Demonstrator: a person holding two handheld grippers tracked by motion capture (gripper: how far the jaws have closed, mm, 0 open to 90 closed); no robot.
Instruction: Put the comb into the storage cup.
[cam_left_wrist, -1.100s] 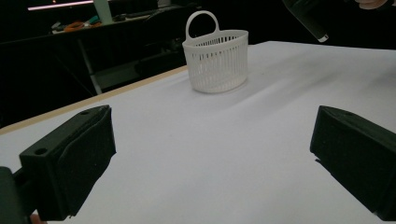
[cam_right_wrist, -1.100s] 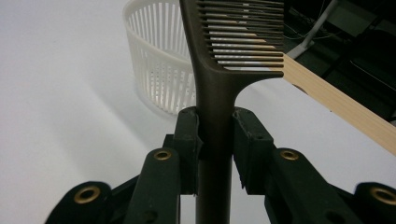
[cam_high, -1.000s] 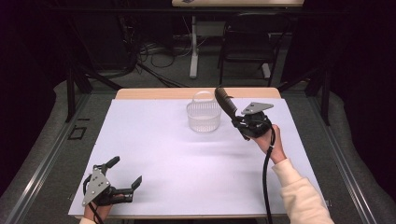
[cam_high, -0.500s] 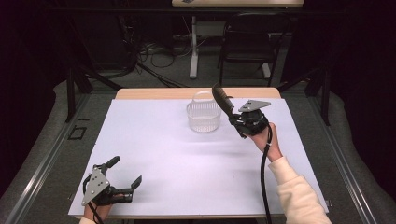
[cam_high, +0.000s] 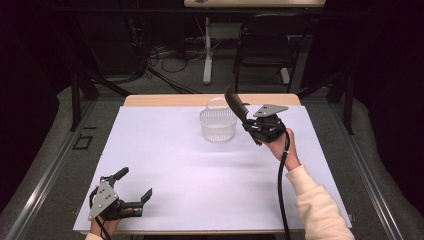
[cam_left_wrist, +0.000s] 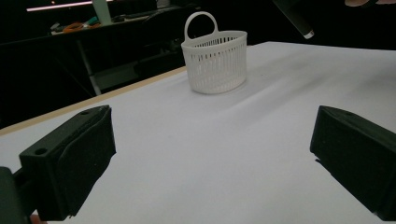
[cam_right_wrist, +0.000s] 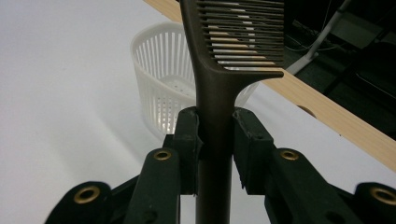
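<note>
Gripping a dark comb (cam_right_wrist: 219, 70) by its handle above the white basket (cam_high: 218, 124) near the table's (cam_high: 165, 150) far edge, the right gripper (cam_high: 248, 121) risks snagging teeth on the basket's upright handle, while the left gripper (cam_high: 134, 192) rests wide open, empty, well apart.

Materials and finishes on the work table.
Comb (cam_right_wrist: 219, 70): dark brown plastic, smooth, faint sheen. Basket (cam_left_wrist: 215, 60): white slatted plastic, semi-matt. Table (cam_high: 165, 150): matt white sheet over a pale wood edge. Right gripper (cam_right_wrist: 215, 135) and left gripper (cam_high: 131, 196): matt black plastic, brass-coloured rivets; the pads look slightly rough.
</note>
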